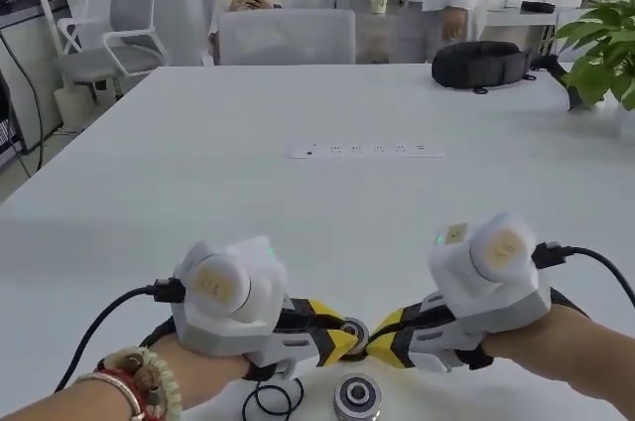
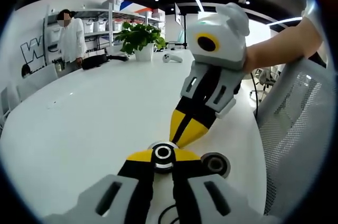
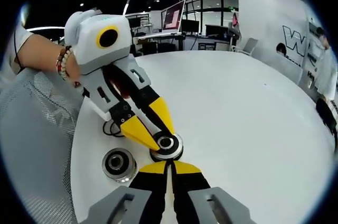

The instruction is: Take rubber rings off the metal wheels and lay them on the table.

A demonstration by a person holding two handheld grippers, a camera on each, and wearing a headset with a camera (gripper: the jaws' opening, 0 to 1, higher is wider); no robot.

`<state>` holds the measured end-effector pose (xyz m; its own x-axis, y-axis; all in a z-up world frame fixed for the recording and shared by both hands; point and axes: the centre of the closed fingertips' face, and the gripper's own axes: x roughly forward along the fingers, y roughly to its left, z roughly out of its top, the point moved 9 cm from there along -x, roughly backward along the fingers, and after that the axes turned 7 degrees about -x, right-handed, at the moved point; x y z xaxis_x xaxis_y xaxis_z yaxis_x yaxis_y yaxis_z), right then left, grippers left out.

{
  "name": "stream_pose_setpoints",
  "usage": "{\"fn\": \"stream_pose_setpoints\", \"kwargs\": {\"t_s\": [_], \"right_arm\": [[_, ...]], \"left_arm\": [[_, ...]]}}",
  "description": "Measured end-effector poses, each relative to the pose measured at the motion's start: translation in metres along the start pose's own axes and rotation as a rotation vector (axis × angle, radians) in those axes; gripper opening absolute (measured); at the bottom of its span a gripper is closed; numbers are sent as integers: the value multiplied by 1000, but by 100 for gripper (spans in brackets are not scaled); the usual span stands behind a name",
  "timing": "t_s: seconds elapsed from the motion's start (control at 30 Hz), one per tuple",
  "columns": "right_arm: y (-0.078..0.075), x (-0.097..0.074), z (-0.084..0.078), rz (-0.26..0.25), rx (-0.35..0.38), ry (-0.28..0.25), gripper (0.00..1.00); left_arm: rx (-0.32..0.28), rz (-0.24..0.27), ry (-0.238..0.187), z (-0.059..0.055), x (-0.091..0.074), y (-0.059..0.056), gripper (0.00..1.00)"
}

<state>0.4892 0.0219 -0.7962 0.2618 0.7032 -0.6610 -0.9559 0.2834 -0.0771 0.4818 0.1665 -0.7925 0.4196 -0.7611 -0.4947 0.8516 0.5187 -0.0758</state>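
My left gripper [image 1: 342, 339] [image 2: 162, 156] is shut on a small metal wheel [image 1: 354, 329] [image 2: 162, 152] [image 3: 167, 143], held just above the white table [image 1: 327, 212]. My right gripper [image 1: 381, 344] [image 3: 169, 168] faces it, shut, with its yellow tips against the wheel's rim. Whether they pinch a rubber ring is unclear. A second metal wheel [image 1: 357, 396] [image 2: 215, 164] [image 3: 119, 164] lies on the table near the front edge. Loose black rubber rings [image 1: 268, 402] [image 3: 111, 128] lie under the left gripper.
A white power strip [image 1: 365, 150] lies mid-table. At the far end are a black bag [image 1: 481, 66], a potted plant [image 1: 605, 44], chairs and two people. A grey mesh chair [image 2: 298, 123] stands close behind the front edge.
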Motion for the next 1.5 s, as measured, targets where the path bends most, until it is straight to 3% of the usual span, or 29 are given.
{"fn": "stream_pose_setpoints", "kwargs": {"t_s": [0.23, 0.4, 0.57, 0.6, 0.67, 0.77, 0.8, 0.83, 0.87, 1.1, 1.5], "right_arm": [[-4, -1, 2, -24, 101, 17, 0], [-8, -4, 3, -18, 180, -16, 0], [-9, -3, 2, -17, 303, -48, 0], [-9, -3, 1, -13, 361, -58, 0], [-10, -3, 1, 1, 390, -66, 0], [-10, -3, 1, 9, 534, -74, 0], [-11, -4, 4, 26, 571, -106, 0], [-10, -4, 4, 39, 580, -102, 0], [-9, -3, 3, 17, 544, -87, 0], [-6, -2, 9, -3, 515, -76, 0], [-2, 0, 15, 11, 480, -78, 0]], "left_arm": [[0, 3, 5, 0, 0, 1, 7], [2, 4, 8, 0, -1, 0, 7], [2, 7, 10, 1, -1, 0, 7], [1, 8, 10, 0, -1, 0, 7], [0, 7, 9, 0, -2, 0, 7], [0, 10, 10, 0, -2, 1, 7], [0, 11, 11, 0, -2, 1, 7], [0, 11, 11, 0, -2, 1, 7], [1, 11, 11, 0, -2, 1, 7], [4, 15, 12, 0, -2, 1, 7], [8, 15, 14, 0, -4, 2, 7]]}}
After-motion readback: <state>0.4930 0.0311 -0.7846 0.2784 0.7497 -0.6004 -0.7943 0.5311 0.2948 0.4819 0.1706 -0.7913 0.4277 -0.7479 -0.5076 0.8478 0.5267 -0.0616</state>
